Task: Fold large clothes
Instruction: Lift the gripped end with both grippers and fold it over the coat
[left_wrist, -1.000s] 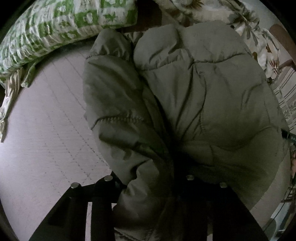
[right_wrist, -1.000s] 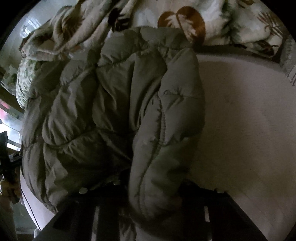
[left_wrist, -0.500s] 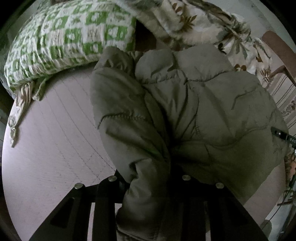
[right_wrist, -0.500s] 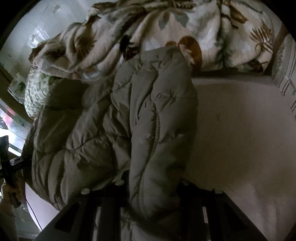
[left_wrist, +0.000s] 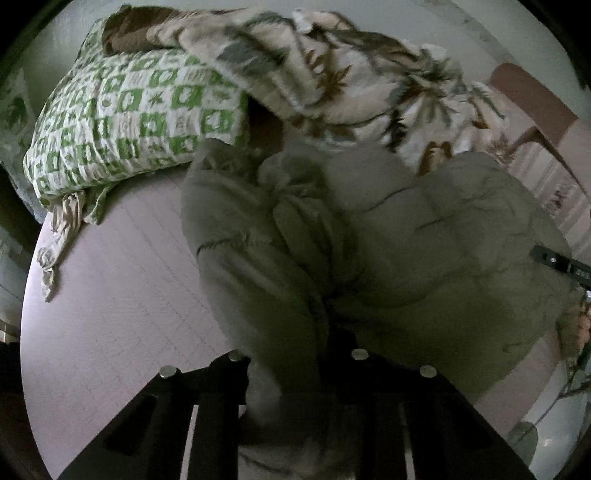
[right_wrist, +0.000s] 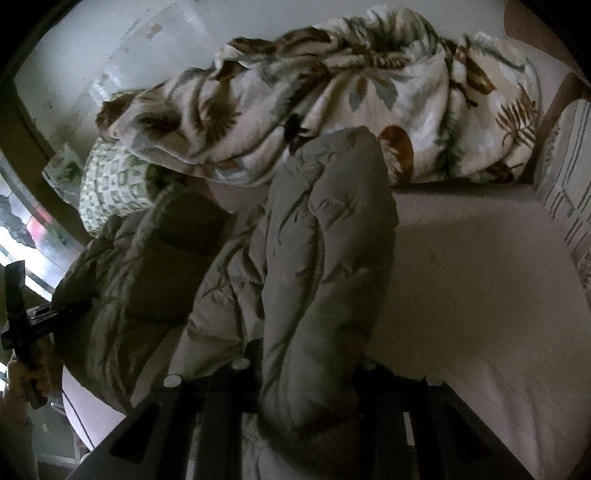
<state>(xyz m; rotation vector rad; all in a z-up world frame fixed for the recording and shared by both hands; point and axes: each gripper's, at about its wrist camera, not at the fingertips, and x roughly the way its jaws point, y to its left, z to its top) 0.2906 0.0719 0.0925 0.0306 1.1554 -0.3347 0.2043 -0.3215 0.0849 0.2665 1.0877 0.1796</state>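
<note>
A large olive-grey quilted puffer jacket (left_wrist: 424, 240) hangs between my two grippers above a pale mattress (left_wrist: 110, 314). My left gripper (left_wrist: 295, 376) is shut on a bunched fold of the jacket that runs down between its black fingers. My right gripper (right_wrist: 303, 384) is shut on another thick padded fold (right_wrist: 317, 280), probably a sleeve or side edge. In the right wrist view the left gripper (right_wrist: 26, 325) and the hand holding it show at the far left. In the left wrist view part of the right gripper (left_wrist: 554, 260) shows at the right edge of the jacket.
A green-and-white patterned pillow (left_wrist: 122, 122) lies at the far left of the bed. A rumpled leaf-print blanket (right_wrist: 332, 110) is heaped along the wall behind the jacket. Bare mattress (right_wrist: 480, 277) lies right of the jacket. A wooden bed frame (left_wrist: 528, 96) stands at far right.
Both grippers have lifted and tilted up with the jacket. More of the pillow, blanket and wall shows now, and the jacket hangs higher off the mattress.
</note>
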